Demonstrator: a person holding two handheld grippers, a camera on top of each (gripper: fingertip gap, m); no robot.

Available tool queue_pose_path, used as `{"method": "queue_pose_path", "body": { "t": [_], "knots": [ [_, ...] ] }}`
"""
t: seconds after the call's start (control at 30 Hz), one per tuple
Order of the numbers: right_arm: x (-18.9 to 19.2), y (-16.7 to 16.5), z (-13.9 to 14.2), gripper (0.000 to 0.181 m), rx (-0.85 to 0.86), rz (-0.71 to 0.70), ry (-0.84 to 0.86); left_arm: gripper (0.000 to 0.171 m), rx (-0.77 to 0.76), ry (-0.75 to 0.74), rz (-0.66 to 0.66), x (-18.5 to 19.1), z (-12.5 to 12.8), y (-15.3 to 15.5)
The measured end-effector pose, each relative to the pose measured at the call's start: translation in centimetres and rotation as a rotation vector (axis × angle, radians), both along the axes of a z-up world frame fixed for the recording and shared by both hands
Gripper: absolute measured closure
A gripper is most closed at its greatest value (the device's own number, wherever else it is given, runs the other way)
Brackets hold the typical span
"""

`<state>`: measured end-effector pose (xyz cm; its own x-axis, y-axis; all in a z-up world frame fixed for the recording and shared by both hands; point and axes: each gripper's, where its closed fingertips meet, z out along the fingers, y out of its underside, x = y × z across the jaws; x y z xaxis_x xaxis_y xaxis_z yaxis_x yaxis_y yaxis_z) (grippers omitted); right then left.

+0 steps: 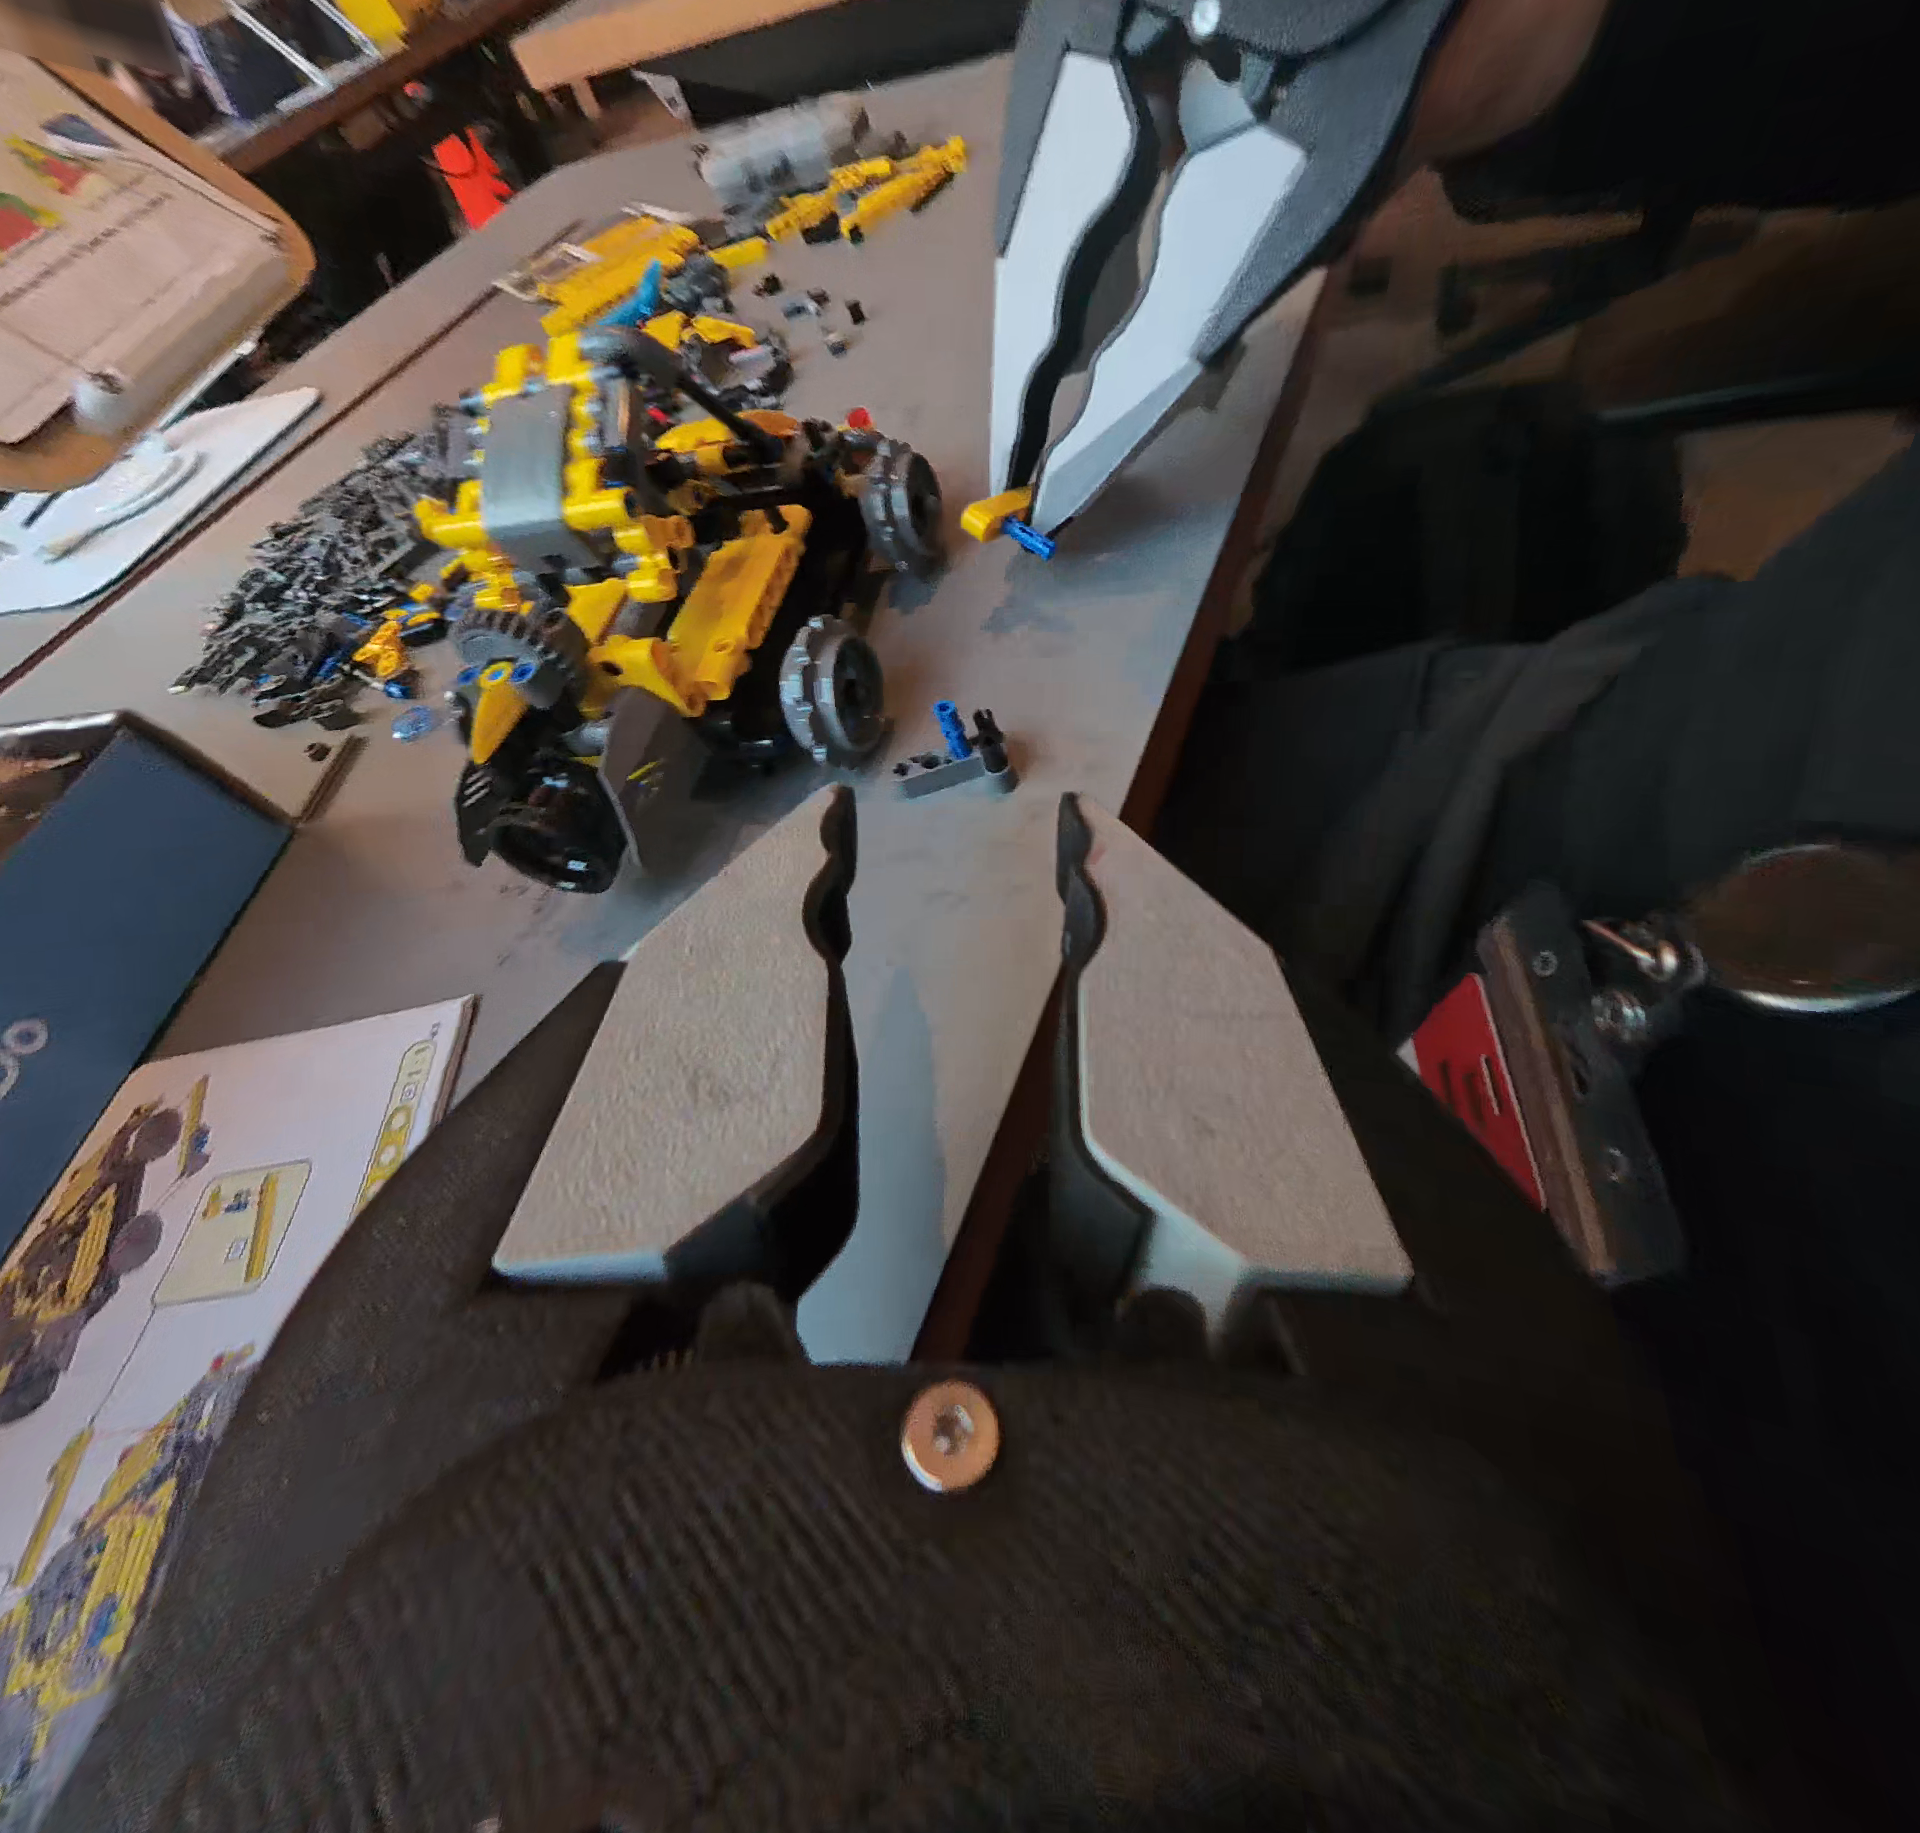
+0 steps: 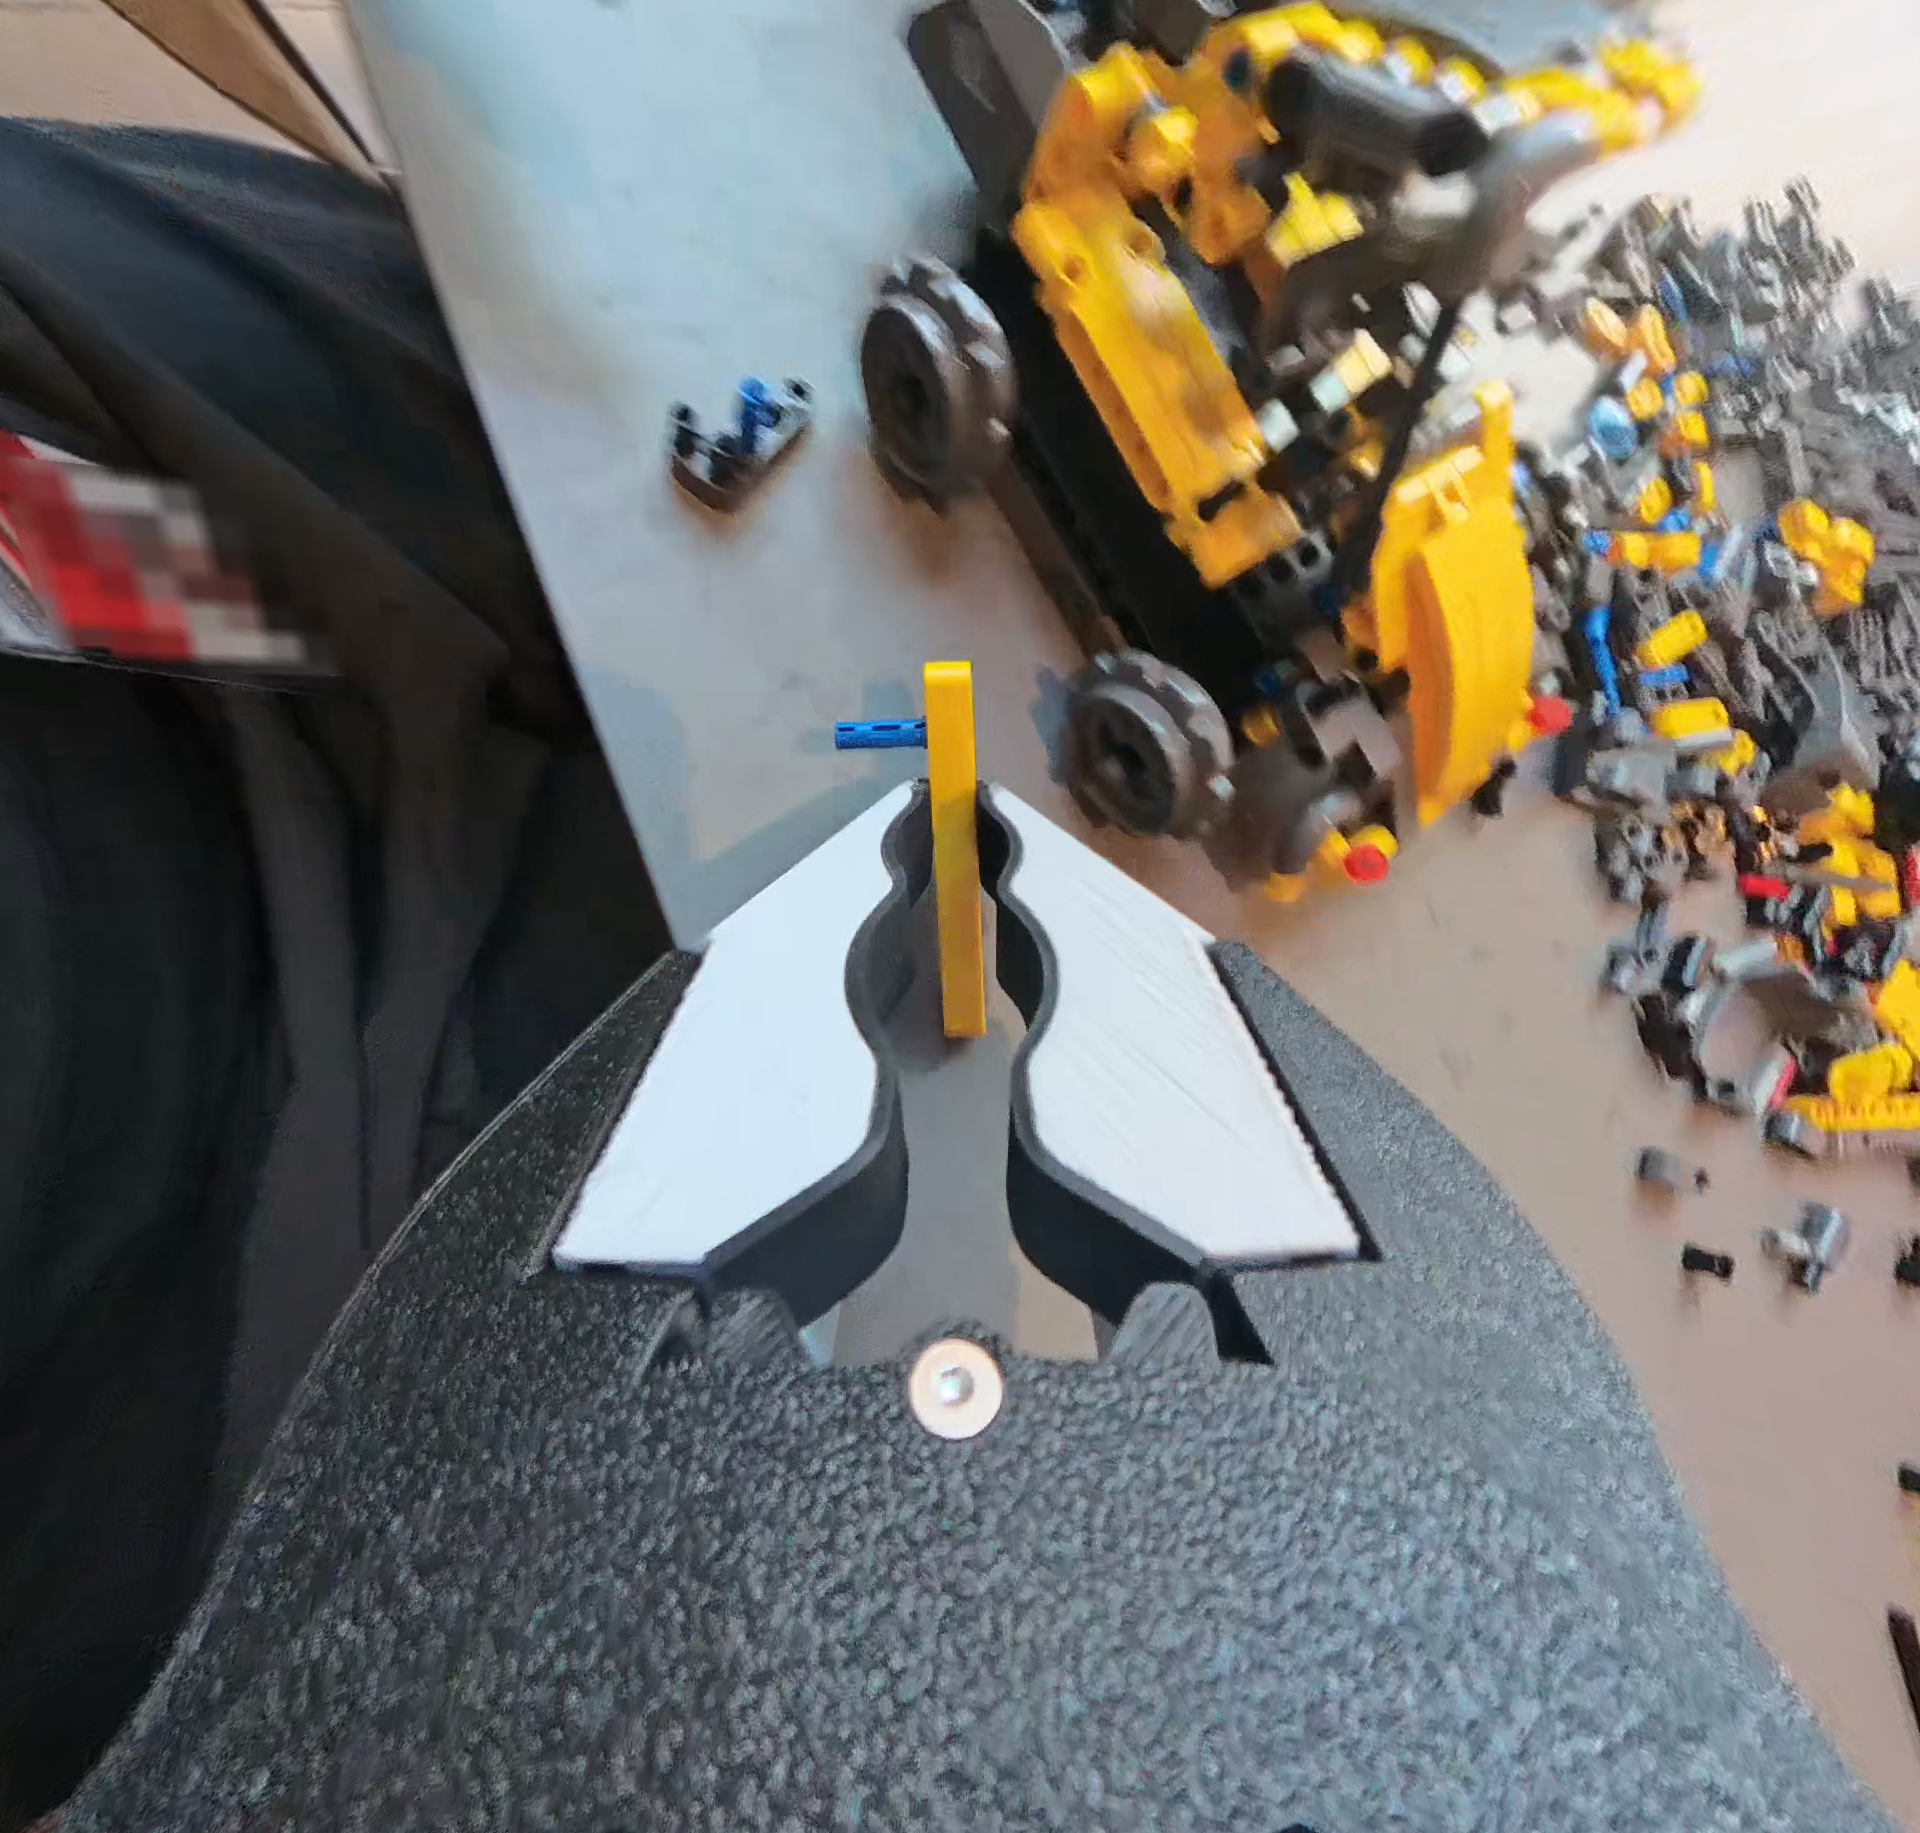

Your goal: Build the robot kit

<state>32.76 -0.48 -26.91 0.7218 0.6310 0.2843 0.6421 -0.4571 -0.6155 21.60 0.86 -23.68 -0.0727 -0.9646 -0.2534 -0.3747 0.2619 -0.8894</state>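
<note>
A flat yellow beam (image 2: 956,848) with a blue pin (image 2: 878,736) through it sits clenched in the right gripper (image 2: 951,796), just above the bench (image 2: 644,225). The yellow model vehicle (image 2: 1247,381) lies ahead-right. The left gripper (image 1: 956,817) hangs released, a small grey piece (image 1: 956,760) just beyond its tips.

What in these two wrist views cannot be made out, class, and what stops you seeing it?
- Loose parts pile, right wrist view: motion blur hides single pieces.
- Yellow beam, right wrist view: the right gripper covers its faces.
- Instruction booklet, left wrist view: cut off by the left edge.
- Vehicle model, left wrist view: far side hidden by itself.
</note>
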Motion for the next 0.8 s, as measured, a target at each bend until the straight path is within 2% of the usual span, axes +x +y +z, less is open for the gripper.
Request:
{"method": "queue_pose_path", "body": {
  "t": [0.17, 0.33, 0.6, 0.8],
  "knots": [
    [3.4, 0.5, -0.2, 0.174, -0.057, -0.117, 0.026, 0.134, -0.096, -0.063, 0.020, -0.4, 0.5, 1.0],
    [6.0, 0.6, -0.6, 0.174, -0.112, -0.189, 0.014, 0.136, -0.118, -0.057, -0.003, -0.6, 0.1, 0.9],
    [6.4, 0.6, -1.2, 0.174, -0.120, -0.217, 0.104, 0.137, -0.114, -0.048, 0.017, -0.5, -0.3, 1.2],
    [8.0, -0.6, -1.0, 0.174, -0.108, -0.243, 0.085, 0.139, -0.114, -0.018, 0.042, -0.3, -1.1, 1.2]
  ]
}}
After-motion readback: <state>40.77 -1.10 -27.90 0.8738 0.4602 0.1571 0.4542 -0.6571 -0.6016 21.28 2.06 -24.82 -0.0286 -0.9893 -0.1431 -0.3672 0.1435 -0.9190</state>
